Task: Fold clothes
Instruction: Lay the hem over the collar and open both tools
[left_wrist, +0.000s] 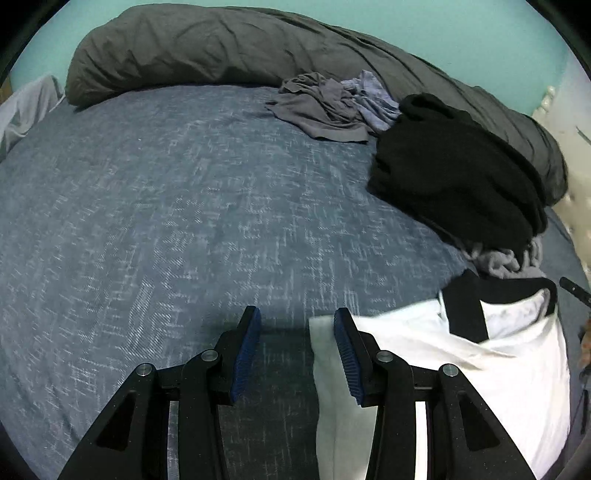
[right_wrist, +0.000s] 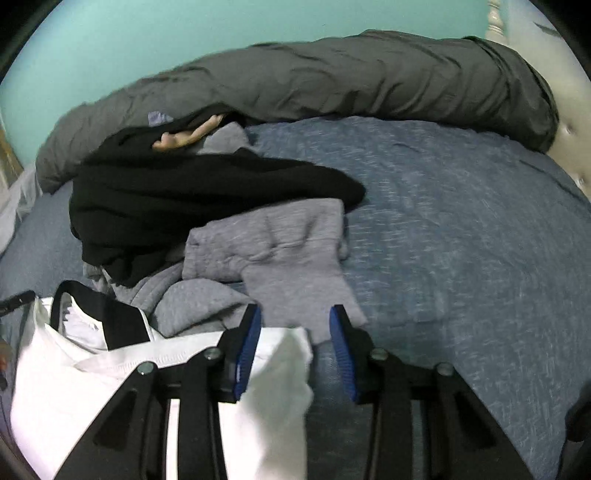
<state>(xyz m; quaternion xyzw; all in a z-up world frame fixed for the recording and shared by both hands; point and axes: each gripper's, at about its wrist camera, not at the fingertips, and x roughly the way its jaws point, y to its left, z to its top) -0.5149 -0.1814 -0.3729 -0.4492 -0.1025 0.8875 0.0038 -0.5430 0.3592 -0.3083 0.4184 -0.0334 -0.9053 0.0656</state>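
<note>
Left wrist view: the left gripper (left_wrist: 297, 314) is seen with its blue-padded jaws spread wide apart, nothing between the pads. It is held low over the blue bedspread (left_wrist: 166, 206). The white garment (left_wrist: 461, 354) with black collar trim lies at the near right of the bed; its left edge, a narrow white sleeve or fold, runs just inside the right-hand finger, and whether that pad touches the cloth cannot be told.

Beyond the white garment, a black garment (left_wrist: 454, 173) is heaped over a grey garment (left_wrist: 502, 260), of which only a crumpled edge shows in this view. Farther back, a loose pile of grey-purple clothes (left_wrist: 332, 107) is seen against the rolled dark grey duvet (left_wrist: 221, 48), which runs along the far side of the bed below a turquoise wall (left_wrist: 443, 29).

Right wrist view: the right gripper (right_wrist: 295, 314) is likewise spread, pads apart and empty. The white garment (right_wrist: 92, 376) lies under and to the left of its left-hand finger, a white flap reaching into the gap between the fingers. The grey garment (right_wrist: 280, 251) is spread just ahead of the fingertips, partly covered by the black garment (right_wrist: 177, 199). A pale, hand-like shape (right_wrist: 188, 136) is noted at the far edge of the black heap; it is too blurred to identify.
</note>
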